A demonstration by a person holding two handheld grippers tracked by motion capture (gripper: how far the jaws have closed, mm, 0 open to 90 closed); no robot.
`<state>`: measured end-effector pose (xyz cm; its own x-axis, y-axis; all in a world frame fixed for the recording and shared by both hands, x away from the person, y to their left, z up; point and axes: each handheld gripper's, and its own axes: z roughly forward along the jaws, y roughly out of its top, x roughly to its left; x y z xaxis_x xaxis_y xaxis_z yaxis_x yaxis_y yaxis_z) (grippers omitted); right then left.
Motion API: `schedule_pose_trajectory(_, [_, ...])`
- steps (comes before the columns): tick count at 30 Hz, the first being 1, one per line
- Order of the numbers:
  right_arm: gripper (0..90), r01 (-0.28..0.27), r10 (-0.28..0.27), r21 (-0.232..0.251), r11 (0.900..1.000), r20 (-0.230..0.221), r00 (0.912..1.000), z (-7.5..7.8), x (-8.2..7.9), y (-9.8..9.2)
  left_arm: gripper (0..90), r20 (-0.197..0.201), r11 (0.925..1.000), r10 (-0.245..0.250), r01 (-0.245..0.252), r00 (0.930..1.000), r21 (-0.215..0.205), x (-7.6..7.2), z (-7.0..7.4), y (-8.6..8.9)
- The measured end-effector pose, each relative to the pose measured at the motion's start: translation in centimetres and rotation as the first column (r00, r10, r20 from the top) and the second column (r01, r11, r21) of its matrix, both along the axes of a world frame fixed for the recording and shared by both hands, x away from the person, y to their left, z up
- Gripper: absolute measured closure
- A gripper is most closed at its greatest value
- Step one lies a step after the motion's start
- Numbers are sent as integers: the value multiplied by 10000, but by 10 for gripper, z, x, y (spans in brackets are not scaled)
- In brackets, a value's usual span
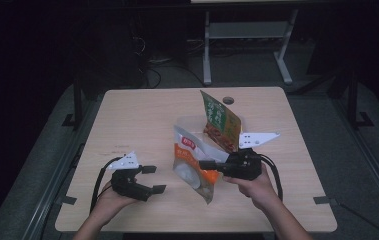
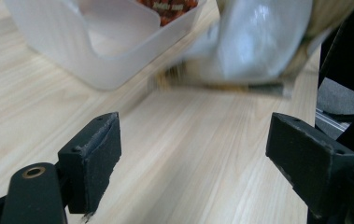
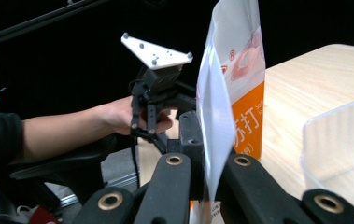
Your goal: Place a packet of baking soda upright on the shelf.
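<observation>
Right gripper point(image 1: 208, 164), held level above the table point(image 1: 127, 115): jaws clamped on the near edge of the orange-and-white snack bag point(image 1: 193, 161), which stands off the table top, its thin seam edge pinched between the black jaws in the right gripper view point(image 3: 214, 154). Left gripper point(image 1: 153, 179), low over the near left part of the table: jaws spread wide with nothing between them; its pads point(image 2: 93, 158) frame bare wood, and the bag's bottom edge point(image 2: 240, 86) hangs just ahead, apart from them. Behind the orange bag, a clear plastic tub point(image 1: 189, 122) sits near the table's centre; a green snack bag point(image 1: 219, 120) leans upright in it, its top rising above the rim. Open table surface lies to the left of the tub and along the far edge, where a round cable hole point(image 1: 228, 100) is cut.
</observation>
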<state>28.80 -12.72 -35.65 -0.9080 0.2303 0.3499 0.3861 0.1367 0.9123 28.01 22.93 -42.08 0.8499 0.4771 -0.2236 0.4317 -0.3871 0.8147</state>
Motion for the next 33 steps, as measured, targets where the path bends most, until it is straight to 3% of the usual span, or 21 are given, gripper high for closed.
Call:
schedule_pose_trajectory(7, [900,733,-732,-64,9973,152,9972,8,6,-3,145,-266,9997,143,-138,9995,198,4,-7,7])
schedule_pose_trajectory(14, [900,1414,-1412,-18,9900,376,9893,19,13,-7,143,-225,9991,158,-149,9996,403,8,-11,10])
schedule_pose_trajectory(22, [900,2413,-2401,-71,9704,771,9677,31,26,-7,143,-344,9989,265,-251,9991,406,9,-14,11])
schedule_pose_trajectory(33, [900,3516,-3496,-162,9360,731,9340,28,52,10,143,-435,9983,172,-147,9989,559,9,-19,7])
